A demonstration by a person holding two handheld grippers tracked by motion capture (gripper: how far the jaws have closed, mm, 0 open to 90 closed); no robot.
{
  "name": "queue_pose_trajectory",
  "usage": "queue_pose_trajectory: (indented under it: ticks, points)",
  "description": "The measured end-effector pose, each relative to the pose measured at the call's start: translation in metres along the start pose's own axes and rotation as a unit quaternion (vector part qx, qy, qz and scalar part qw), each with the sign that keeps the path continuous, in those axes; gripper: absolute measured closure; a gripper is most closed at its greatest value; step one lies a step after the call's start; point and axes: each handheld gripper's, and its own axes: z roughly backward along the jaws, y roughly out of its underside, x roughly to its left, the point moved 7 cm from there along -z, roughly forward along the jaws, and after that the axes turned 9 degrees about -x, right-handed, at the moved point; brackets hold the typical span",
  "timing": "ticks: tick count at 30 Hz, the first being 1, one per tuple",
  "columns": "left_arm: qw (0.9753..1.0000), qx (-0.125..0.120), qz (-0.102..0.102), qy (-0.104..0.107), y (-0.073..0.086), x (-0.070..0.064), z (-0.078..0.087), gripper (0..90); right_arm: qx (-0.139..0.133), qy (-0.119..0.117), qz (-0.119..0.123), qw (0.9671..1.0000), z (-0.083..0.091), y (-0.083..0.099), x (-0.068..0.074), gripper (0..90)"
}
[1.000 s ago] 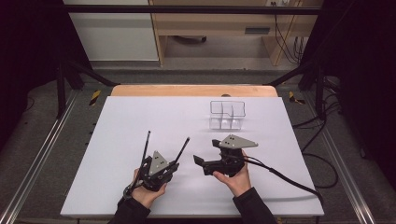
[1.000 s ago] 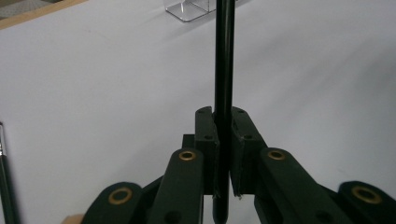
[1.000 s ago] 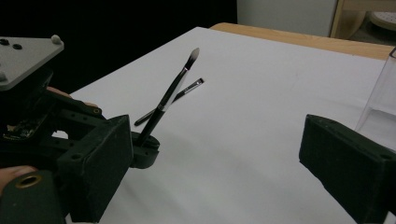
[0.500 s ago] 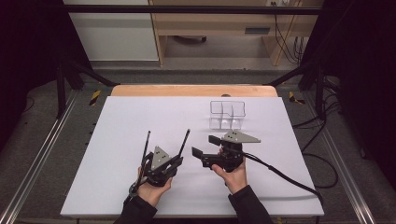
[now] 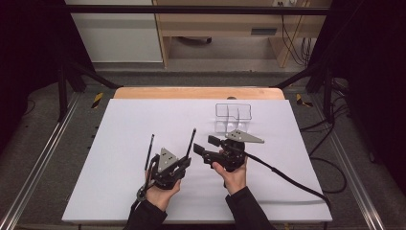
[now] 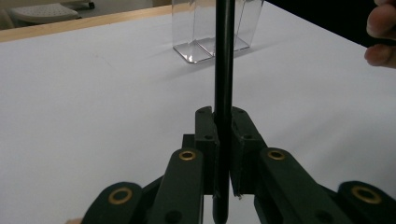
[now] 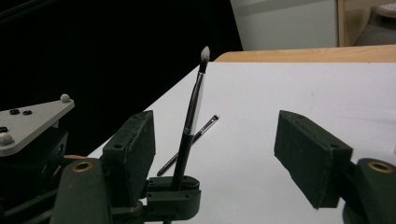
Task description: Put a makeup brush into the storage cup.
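My left gripper (image 5: 183, 159) (image 6: 223, 116) is shut on the black handle of a makeup brush (image 5: 191, 141) (image 6: 223, 56). The brush stands tilted up from the jaws, and its white tip (image 7: 204, 54) shows in the right gripper view. My right gripper (image 5: 205, 147) (image 7: 222, 149) is open just right of that brush, jaws pointing left, with nothing between its pads (image 7: 133, 151). A second thin brush (image 5: 150, 149) (image 7: 195, 138) lies flat on the white table beyond the left gripper. A clear divided container (image 5: 233, 116) (image 6: 212, 28) stands behind the right gripper.
The white table top (image 5: 119, 124) has a wooden strip (image 5: 198, 92) at its far edge. A black cable (image 5: 287, 177) trails right from the right gripper. Fingers of the person's hand (image 6: 380, 35) show at the top right of the left gripper view.
Both grippers have moved a little forward, away from the person. The right gripper has also shifted left, closer to the held brush.
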Motion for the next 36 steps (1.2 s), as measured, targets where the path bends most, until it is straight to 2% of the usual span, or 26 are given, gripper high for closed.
queue_pose_trajectory:
  ticks: [11, 14, 19, 24, 36]
  points:
    - [0.9999, 0.001, 0.01, -0.003, 0.002, -0.006, -0.009, 82.9, 0.01, -0.005, -0.01, 0.9999, -0.006, 0.005, -0.001, 38.7]
    - [0.9999, -0.001, 0.012, -0.002, 0.001, -0.008, -0.009, 82.9, 0.008, -0.007, -0.017, 0.9998, -0.007, 0.006, 0.0, 45.3]
    - [0.9999, 0.0, 0.014, -0.001, 0.002, -0.012, -0.011, 82.8, 0.008, -0.006, -0.025, 0.9996, -0.009, 0.008, -0.001, 49.4]
    - [0.9998, -0.003, 0.021, 0.0, 0.001, -0.014, -0.011, 82.9, 0.007, -0.006, -0.039, 0.9992, -0.011, 0.009, 0.0, 59.3]
    - [0.9997, -0.004, 0.025, 0.005, 0.001, -0.02, -0.013, 82.9, 0.006, -0.007, -0.054, 0.9985, -0.013, 0.011, 0.0, 75.8]
